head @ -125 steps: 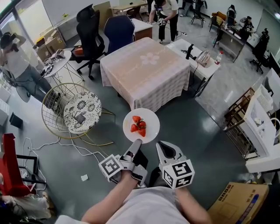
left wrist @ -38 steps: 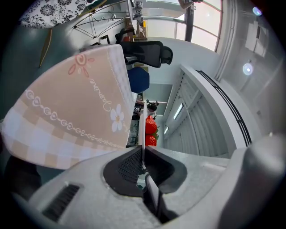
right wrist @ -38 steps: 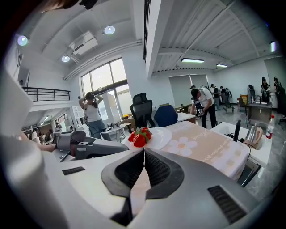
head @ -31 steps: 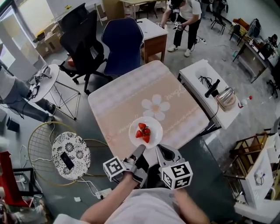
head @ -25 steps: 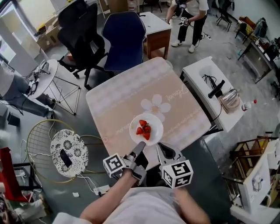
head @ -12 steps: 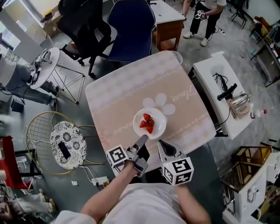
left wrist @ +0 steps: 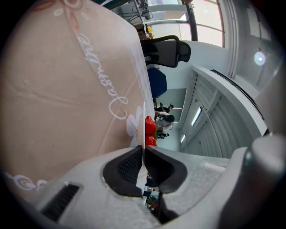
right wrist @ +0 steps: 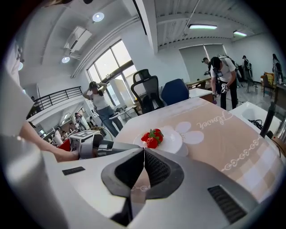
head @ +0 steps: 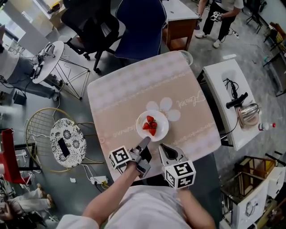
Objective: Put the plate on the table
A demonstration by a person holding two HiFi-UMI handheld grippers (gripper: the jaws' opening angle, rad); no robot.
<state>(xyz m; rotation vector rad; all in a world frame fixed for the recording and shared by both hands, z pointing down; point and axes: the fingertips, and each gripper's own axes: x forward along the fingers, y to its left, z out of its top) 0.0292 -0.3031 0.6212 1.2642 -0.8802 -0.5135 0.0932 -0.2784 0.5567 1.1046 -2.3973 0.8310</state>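
Observation:
A white plate (head: 157,129) with red strawberries (head: 150,125) sits low over the near middle of the square table with the beige flowered cloth (head: 120,94). Whether the plate touches the cloth I cannot tell. My left gripper (head: 145,141) is shut on the plate's near rim. In the left gripper view the rim (left wrist: 142,147) runs edge-on between the left gripper (left wrist: 143,150), with the strawberries (left wrist: 149,129) beyond. My right gripper (head: 162,148) hangs just right of it, shut and empty. The right gripper view shows the right gripper (right wrist: 144,151) shut, the plate (right wrist: 172,141) ahead of it.
A blue chair (head: 139,22) and a black chair (head: 89,20) stand at the table's far side. A white side table (head: 225,89) with a kettle (head: 248,112) stands to the right. A patterned round stool (head: 67,143) in a wire frame is to the left. A person (head: 219,11) stands far back.
The plate, held by my left gripper, has travelled from over the floor to over the table's near middle. The table has come closer. Both grippers keep their state.

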